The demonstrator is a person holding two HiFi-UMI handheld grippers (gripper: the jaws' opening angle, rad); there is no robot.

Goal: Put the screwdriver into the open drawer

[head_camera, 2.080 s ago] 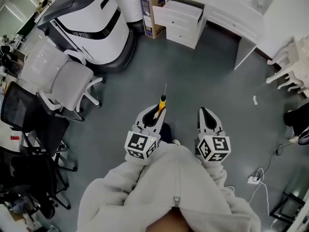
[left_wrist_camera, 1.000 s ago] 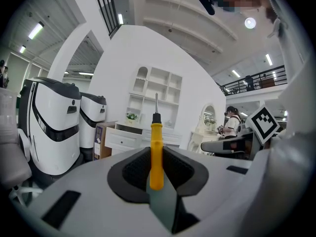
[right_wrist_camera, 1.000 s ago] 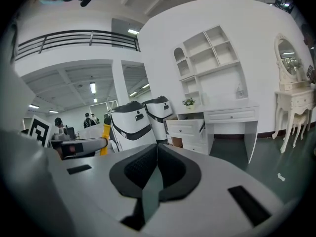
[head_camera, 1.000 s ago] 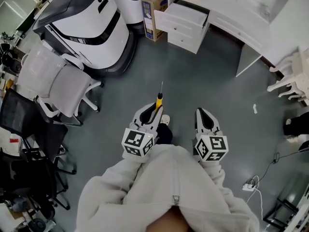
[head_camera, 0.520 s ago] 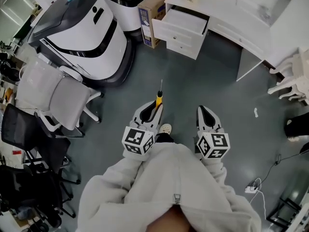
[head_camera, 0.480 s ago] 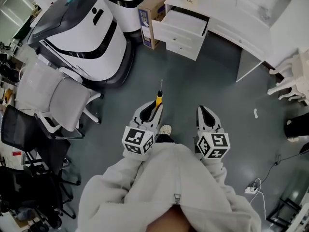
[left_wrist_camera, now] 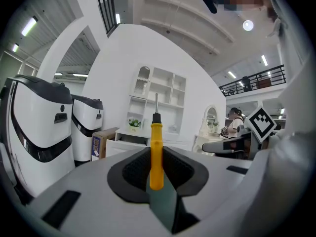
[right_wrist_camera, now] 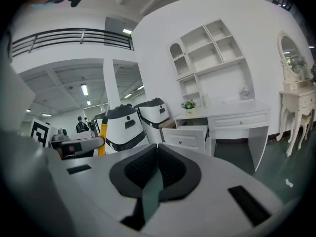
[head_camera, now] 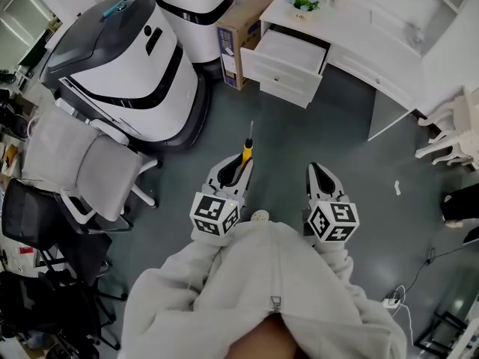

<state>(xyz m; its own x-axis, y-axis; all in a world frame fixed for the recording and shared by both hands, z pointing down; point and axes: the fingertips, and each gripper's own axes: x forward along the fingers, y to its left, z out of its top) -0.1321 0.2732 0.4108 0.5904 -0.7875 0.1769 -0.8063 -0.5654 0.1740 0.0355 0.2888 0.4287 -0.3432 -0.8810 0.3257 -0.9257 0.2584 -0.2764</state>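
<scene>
A yellow-handled screwdriver [head_camera: 246,152] sticks out forward from my left gripper [head_camera: 238,172], which is shut on its handle; the thin shaft points toward the desk. In the left gripper view the screwdriver [left_wrist_camera: 156,147] stands upright between the black pads. My right gripper [head_camera: 320,182] is beside it, shut with nothing held; in its own view the right gripper [right_wrist_camera: 157,158] has its pads meeting. The open drawer [head_camera: 290,49] is pulled out of the white desk [head_camera: 352,28] ahead, and shows as the open drawer [right_wrist_camera: 189,132] in the right gripper view.
Two big white-and-black machines [head_camera: 120,58] stand at left, a cardboard box [head_camera: 241,28] between them and the desk. A white office chair [head_camera: 86,159] and black chairs [head_camera: 37,230] are at left. A white ornate table [head_camera: 453,122] stands right. A cable with a plug [head_camera: 393,301] lies on the grey floor.
The desk and open drawer have come closer and lower in the head view as I walk forward. Both grippers keep their pose; the screwdriver stays held.
</scene>
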